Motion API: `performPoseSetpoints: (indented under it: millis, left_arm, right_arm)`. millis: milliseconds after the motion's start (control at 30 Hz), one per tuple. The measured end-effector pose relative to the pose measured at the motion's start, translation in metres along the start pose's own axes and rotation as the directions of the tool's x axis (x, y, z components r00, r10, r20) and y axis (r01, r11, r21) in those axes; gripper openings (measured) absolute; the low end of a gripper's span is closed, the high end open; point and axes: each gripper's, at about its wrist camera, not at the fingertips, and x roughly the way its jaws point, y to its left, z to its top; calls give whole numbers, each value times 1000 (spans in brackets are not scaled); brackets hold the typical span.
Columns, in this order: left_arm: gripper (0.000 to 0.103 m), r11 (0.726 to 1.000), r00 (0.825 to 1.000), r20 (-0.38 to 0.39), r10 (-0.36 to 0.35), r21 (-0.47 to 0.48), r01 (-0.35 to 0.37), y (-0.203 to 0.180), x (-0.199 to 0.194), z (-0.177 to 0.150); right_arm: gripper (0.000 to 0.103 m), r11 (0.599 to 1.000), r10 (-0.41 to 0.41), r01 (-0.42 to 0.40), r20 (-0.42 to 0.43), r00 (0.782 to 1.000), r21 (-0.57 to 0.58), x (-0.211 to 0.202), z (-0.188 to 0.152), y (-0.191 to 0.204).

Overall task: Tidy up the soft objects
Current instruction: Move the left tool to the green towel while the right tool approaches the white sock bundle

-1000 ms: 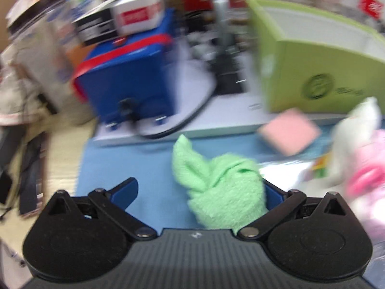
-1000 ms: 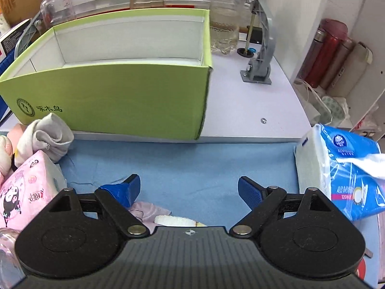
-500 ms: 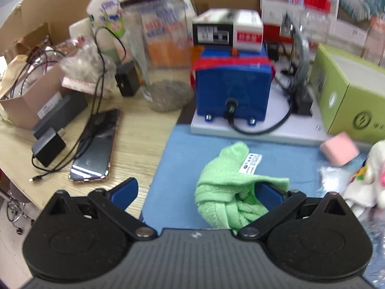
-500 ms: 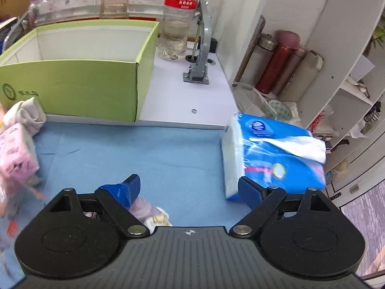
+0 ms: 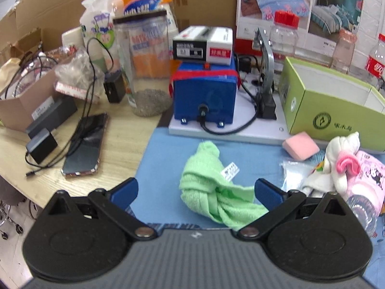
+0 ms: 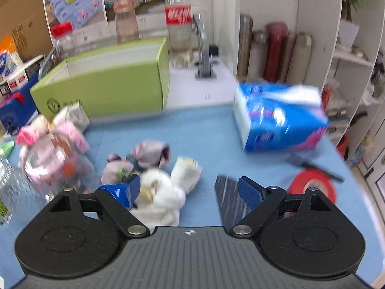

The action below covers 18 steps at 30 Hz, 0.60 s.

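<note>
A crumpled green towel (image 5: 211, 187) lies on the blue mat (image 5: 166, 154), between the jaws of my open left gripper (image 5: 196, 191) and nearer the right one. A pink sponge (image 5: 300, 145), white and pink socks (image 5: 341, 161) and a pink tissue pack (image 5: 368, 168) lie to its right, in front of the open green box (image 5: 334, 110). My right gripper (image 6: 186, 190) is open above a white sock (image 6: 166, 192) and purple-grey socks (image 6: 149, 155). The green box (image 6: 108, 86) also shows in the right wrist view, at the back left.
A blue tissue pack (image 6: 279, 118) and a red tape roll (image 6: 310, 185) lie on the right of the mat. A blue machine (image 5: 204, 94) with a cable, a clear jar (image 5: 146, 65), a phone (image 5: 84, 147), chargers and cardboard boxes crowd the left. Bottles (image 6: 179, 24) stand behind the box.
My left gripper has pulled back from the green towel, which now lies loose on the mat. My right gripper has swung back and up, so the socks and tape roll now show.
</note>
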Motion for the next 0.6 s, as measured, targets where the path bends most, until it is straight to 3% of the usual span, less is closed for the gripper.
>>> performPoseSetpoints:
  millis: [133, 267, 400, 500, 600]
  left_arm:
    - [102, 1000, 1000, -18, 3, 6, -3, -1, 5, -5]
    - [102, 1000, 1000, -19, 18, 2, -18, 4, 7, -7]
    - [102, 998, 999, -42, 17, -62, -20, 13, 15, -3]
    - [102, 992, 996, -84, -33, -125, 22, 12, 28, 2]
    - [102, 989, 992, -125, 12, -145, -31, 4, 48, 5]
  right_arm:
    - [75, 1000, 28, -28, -52, 998, -12, 28, -8, 10]
    - [75, 1000, 25, -25, -57, 998, 0, 30, -9, 1]
    - [76, 991, -135, 136, -16, 991, 22, 15, -16, -16]
    - [76, 995, -60, 58, 28, 998, 83, -2, -17, -23]
    - [76, 996, 17, -20, 36, 999, 89, -2, -14, -14]
